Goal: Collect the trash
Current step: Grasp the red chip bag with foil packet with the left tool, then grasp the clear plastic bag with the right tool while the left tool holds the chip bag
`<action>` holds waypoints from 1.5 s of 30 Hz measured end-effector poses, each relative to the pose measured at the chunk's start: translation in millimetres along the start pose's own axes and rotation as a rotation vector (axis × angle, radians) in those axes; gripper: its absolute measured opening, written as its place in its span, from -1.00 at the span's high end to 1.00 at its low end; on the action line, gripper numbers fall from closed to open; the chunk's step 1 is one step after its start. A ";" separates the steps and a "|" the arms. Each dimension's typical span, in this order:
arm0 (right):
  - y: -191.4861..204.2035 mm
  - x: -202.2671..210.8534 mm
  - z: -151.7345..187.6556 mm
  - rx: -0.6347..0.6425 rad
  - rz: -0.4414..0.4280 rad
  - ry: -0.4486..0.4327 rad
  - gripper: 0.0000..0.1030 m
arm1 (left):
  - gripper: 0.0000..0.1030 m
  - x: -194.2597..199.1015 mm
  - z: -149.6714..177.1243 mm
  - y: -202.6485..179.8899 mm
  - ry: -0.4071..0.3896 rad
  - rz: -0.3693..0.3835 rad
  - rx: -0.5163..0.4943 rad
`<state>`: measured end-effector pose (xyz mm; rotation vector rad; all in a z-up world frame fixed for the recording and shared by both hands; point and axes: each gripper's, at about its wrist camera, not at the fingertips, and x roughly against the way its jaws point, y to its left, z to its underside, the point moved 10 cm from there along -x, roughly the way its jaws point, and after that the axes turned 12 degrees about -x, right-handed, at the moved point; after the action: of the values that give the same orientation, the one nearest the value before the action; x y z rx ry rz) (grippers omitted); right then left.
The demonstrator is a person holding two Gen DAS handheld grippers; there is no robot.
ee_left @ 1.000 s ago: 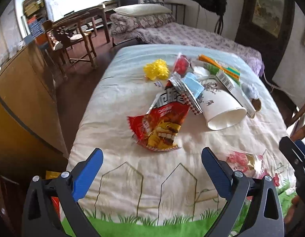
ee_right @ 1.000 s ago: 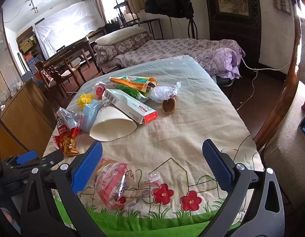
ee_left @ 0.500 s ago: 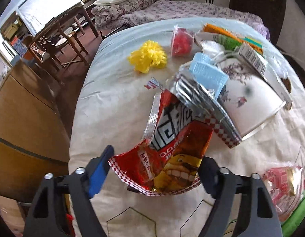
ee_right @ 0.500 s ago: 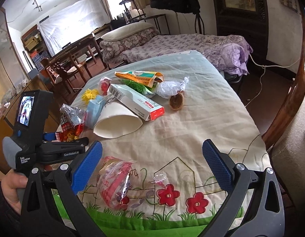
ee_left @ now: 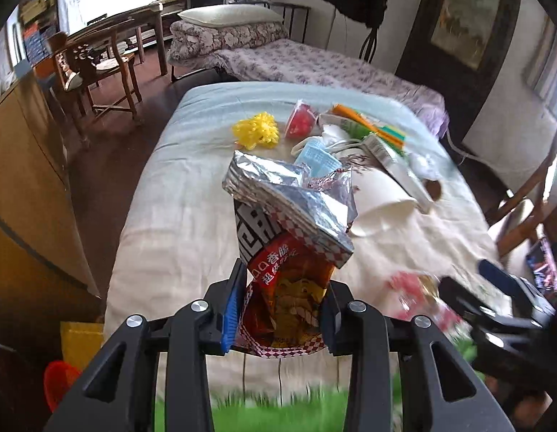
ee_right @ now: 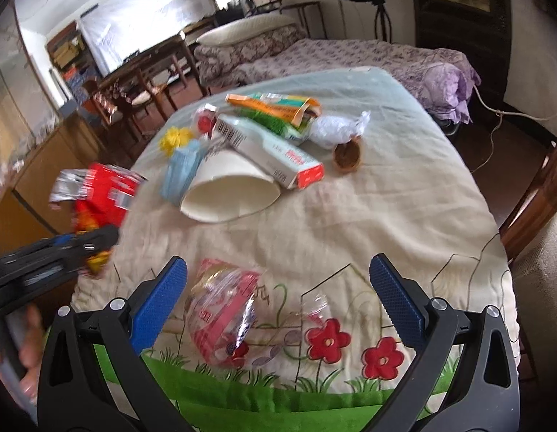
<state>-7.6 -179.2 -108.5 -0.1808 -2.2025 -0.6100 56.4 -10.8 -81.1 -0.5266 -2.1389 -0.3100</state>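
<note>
My left gripper [ee_left: 282,306] is shut on a red snack bag [ee_left: 289,252] with a silver foil inside, and holds it up above the cloth-covered table [ee_left: 177,216]. The bag also shows blurred at the left of the right wrist view [ee_right: 98,194]. My right gripper [ee_right: 278,298] is open and empty, low over the table's near edge. A clear pink candy wrapper [ee_right: 221,313] lies between its fingers, nearer the left one. Farther back lie a white paper cup [ee_right: 231,190], a white carton [ee_right: 271,154], a blue face mask [ee_right: 181,172] and an orange-green packet [ee_right: 275,108].
A yellow pom-pom [ee_left: 257,133], a red jelly cup [ee_left: 300,122], a crumpled white wrapper [ee_right: 336,129] and a brown cupcake liner [ee_right: 347,154] lie at the back. A wooden cabinet [ee_left: 22,180] stands left, a red and yellow bin [ee_left: 66,360] below it, a chair [ee_right: 530,194] right.
My left gripper has closed on the red snack bag and lifted it off the table. My right gripper has moved slightly forward over the candy wrapper and stays open.
</note>
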 end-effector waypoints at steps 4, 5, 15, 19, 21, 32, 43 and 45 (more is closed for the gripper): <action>12.3 -15.6 29.4 0.079 0.001 0.154 -0.88 | 0.29 18.3 18.2 0.9 -0.016 -0.013 -0.005; 12.3 -18.6 34.6 0.088 0.019 0.184 -0.88 | 0.29 19.6 22.0 -0.1 -0.014 -0.011 -0.009; 17.6 -20.3 40.7 0.162 0.075 0.137 -0.88 | 0.28 20.2 37.1 5.9 -0.021 0.045 0.030; 23.3 -23.4 41.5 0.195 0.101 0.141 -0.50 | 0.28 20.6 38.3 6.9 -0.024 0.046 0.038; 21.7 -25.5 40.3 0.200 0.133 0.142 -0.24 | 0.28 22.1 38.0 5.8 -0.031 0.034 0.030; 30.9 12.8 40.0 0.163 -0.028 0.069 0.76 | 0.28 26.5 42.9 10.4 -0.022 0.039 0.050; 45.4 35.0 51.5 0.170 -0.122 0.087 0.76 | 0.28 39.0 48.4 13.2 -0.030 0.028 0.053; 51.0 41.8 53.2 0.187 -0.131 0.082 0.76 | 0.28 42.6 50.9 18.0 -0.030 0.027 0.063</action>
<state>-54.8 -112.1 -87.1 0.0852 -2.1887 -0.4700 6.7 36.4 -75.2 -0.5256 -2.1611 -0.2200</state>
